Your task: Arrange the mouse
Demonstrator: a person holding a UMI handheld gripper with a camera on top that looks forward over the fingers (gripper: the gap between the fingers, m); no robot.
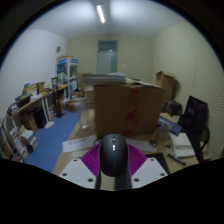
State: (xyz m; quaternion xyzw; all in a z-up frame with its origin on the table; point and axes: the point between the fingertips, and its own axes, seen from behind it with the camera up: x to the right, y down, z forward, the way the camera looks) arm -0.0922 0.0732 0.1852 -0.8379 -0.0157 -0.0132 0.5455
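A dark grey computer mouse [113, 155] sits between my gripper's [113, 160] two fingers, its nose pointing ahead. Both purple pads [90, 158] press against its sides, so the gripper is shut on it. The mouse is held up in the air, well above the desk, with the room showing beyond it. Its underside and rear are hidden by the fingers.
Large cardboard boxes [122, 105] stand ahead in the middle of the room. A desk with a dark monitor [194, 115] and papers is to the right. Cluttered shelves [35, 105] line the left wall over a blue floor [55, 145].
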